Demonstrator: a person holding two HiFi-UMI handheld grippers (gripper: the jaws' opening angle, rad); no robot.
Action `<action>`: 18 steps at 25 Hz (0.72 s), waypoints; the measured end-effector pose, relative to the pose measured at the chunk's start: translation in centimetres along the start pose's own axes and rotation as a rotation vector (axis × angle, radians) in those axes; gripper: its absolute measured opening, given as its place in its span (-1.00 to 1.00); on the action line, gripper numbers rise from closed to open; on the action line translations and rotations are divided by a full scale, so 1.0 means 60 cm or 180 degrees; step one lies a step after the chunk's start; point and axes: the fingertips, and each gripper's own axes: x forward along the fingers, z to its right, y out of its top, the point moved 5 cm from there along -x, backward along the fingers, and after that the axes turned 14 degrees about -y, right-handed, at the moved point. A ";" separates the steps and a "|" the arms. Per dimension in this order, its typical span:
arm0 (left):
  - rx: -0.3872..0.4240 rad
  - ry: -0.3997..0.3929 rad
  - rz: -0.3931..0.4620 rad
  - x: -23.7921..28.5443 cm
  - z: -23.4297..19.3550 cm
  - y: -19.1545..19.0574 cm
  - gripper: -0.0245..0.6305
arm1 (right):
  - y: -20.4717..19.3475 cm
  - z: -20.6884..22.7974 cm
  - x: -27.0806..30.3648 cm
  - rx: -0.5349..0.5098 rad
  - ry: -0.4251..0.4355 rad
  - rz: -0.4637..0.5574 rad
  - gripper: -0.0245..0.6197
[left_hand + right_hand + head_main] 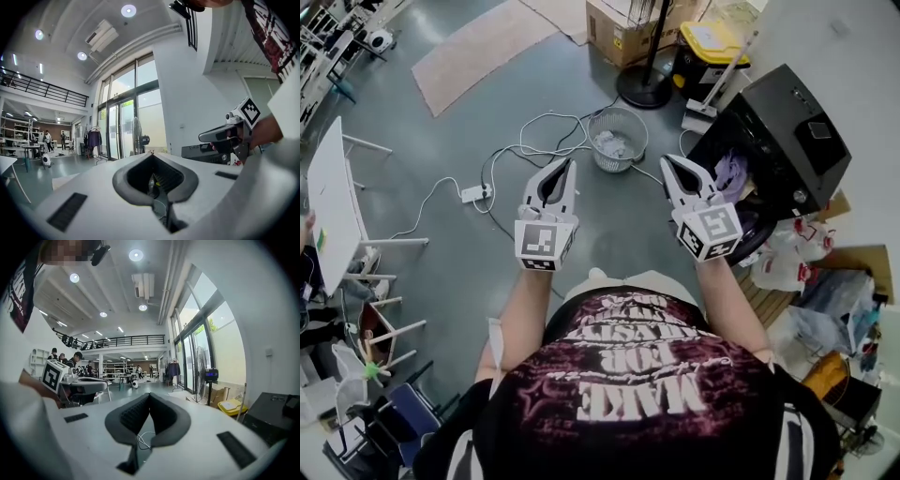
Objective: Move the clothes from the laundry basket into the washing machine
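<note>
While both tongs are clenched on nothing, I'd guess I'm lining up a grab | left gripper, right gripper held level | basket with clothes on floor ahead | washer open, right, purple garment inside

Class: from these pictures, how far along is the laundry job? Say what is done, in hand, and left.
Done: a purple garment already lies in the open washing machine. In hand: nothing; the left gripper and right gripper are shut and empty. Left: pale clothes still sit in the laundry basket.
</note>
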 end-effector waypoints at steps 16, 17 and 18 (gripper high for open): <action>-0.0051 -0.0022 -0.0065 0.047 -0.058 -0.131 -0.91 | -0.085 -0.011 0.069 -0.0061 -0.0063 -0.0005 -0.91; -0.0039 -0.0025 -0.0121 0.056 -0.060 -0.150 -0.91 | -0.099 -0.007 0.081 -0.0046 -0.0045 -0.0001 -0.91; -0.0021 -0.0032 -0.0181 0.065 -0.061 -0.172 -0.91 | -0.114 -0.001 0.094 -0.0035 -0.0035 -0.0002 -0.91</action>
